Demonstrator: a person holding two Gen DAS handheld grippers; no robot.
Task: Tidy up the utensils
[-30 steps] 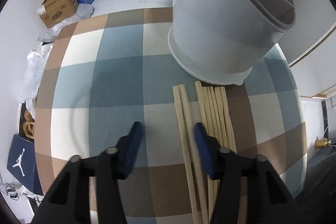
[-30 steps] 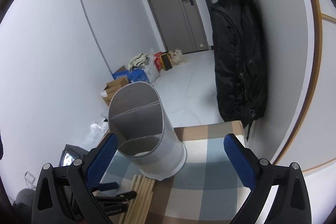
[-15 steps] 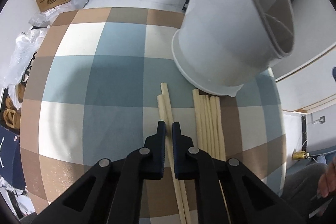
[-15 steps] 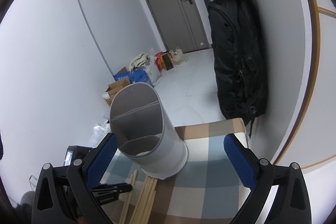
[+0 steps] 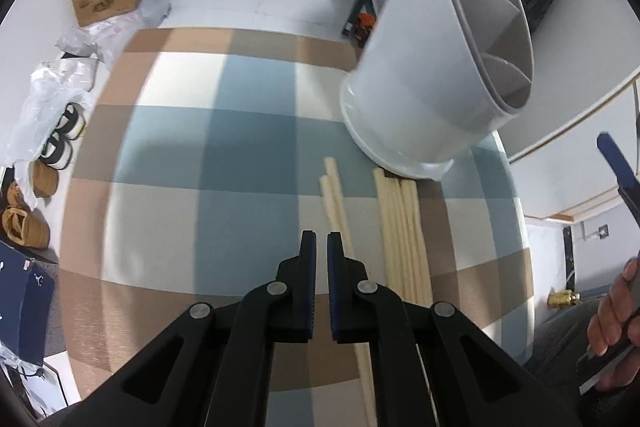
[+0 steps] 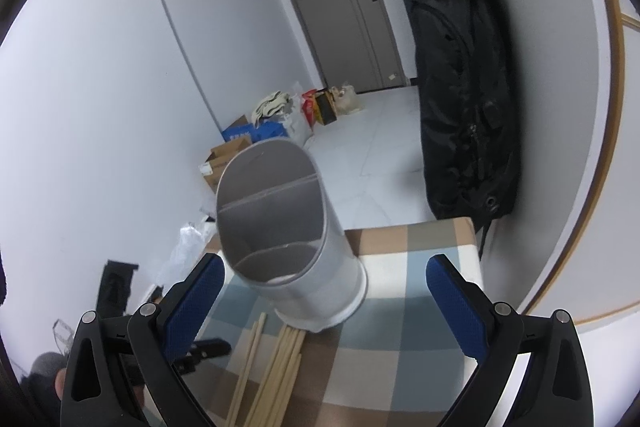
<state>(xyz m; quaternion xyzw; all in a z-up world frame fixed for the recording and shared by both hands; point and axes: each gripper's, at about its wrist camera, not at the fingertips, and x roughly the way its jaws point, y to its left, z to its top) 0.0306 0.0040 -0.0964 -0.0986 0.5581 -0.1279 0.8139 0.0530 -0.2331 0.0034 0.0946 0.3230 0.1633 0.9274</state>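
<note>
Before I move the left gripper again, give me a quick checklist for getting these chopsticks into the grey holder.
1. Left gripper gripping chopsticks: not ok. Jaws are shut, only the tablecloth shows between the pads, and the loose pair runs under one finger.
2. Right gripper free: ok. Open, nothing in it.
3. Holder upright: ok.
4. Holder compartments free: ok, as far as the insides show.
5. Remaining bundle reachable: ok. It lies flat, its far ends at the holder's base.
6. Space between loose pair and bundle: ok. A gap of cloth separates them.
</note>
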